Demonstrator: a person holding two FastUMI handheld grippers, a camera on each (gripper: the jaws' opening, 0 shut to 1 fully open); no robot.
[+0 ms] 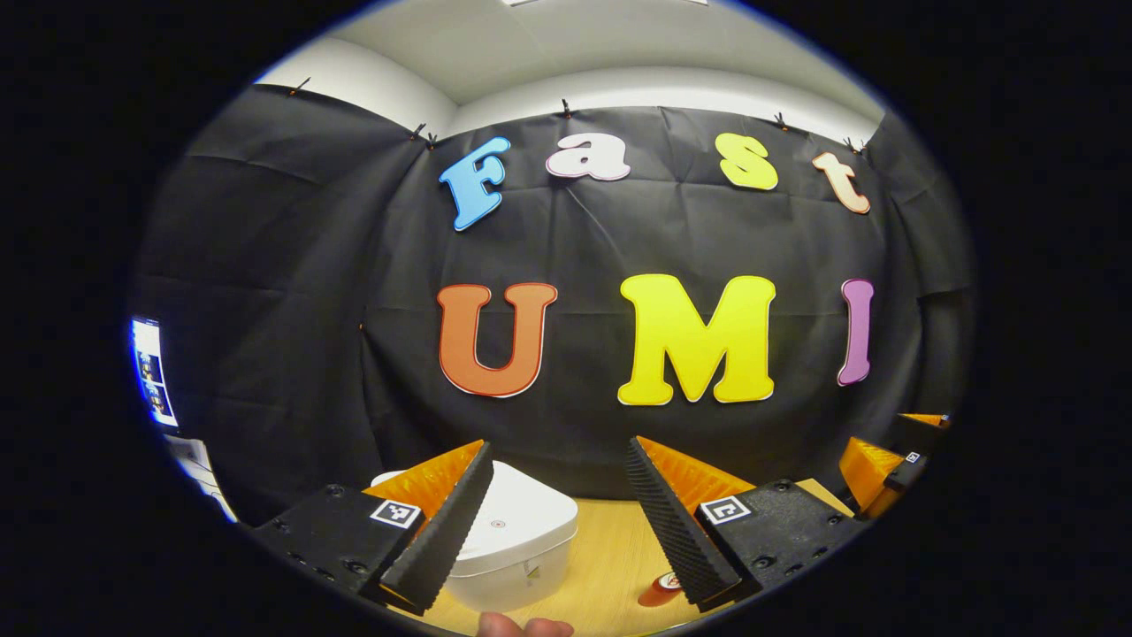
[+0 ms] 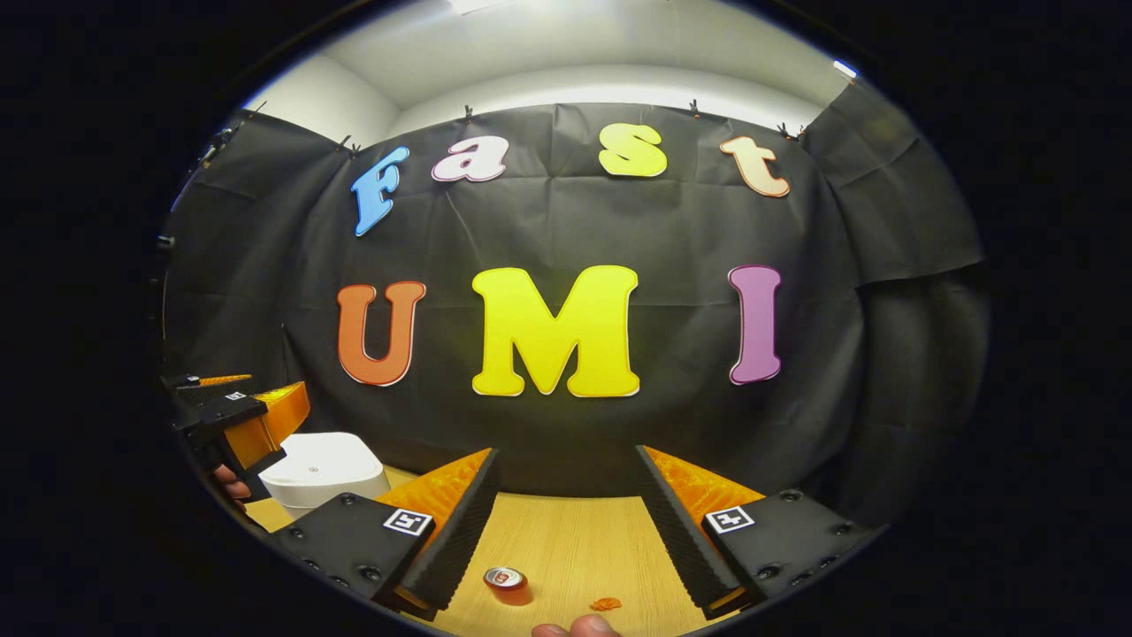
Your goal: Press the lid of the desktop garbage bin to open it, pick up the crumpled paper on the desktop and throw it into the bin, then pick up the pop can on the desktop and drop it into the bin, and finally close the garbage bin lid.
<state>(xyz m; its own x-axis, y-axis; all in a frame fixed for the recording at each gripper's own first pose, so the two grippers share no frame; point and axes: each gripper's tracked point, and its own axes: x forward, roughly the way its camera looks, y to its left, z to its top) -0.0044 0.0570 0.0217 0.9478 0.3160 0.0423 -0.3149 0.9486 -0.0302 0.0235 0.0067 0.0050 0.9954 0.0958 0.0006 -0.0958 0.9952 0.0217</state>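
White plastic bin: the rounded white desktop garbage bin [image 1: 508, 531] sits low and left of centre in the left gripper view, lid down flat, partly behind that gripper's own left finger; in the right gripper view it's at lower left.
Left gripper [image 1: 557, 522]: fingers spread wide apart, nothing between them, poised above and short of the lid.
Right gripper [image 2: 566, 531]: also gaping open, empty, hanging over the pale wooden desktop [image 2: 575, 540].
Red pop can [image 2: 507, 585]: lying near the bottom of the right gripper view, just right of the left finger; a red sliver of it peeks at bottom centre-right of the left gripper view.
Small orange scrap [image 2: 606, 604]: bottom centre, right of the can; likely the crumpled paper, too small to be sure.
Step in hand: opening move, I'd say, the lid press.
Next call: bring the left gripper down onto the lid top and push firmly.
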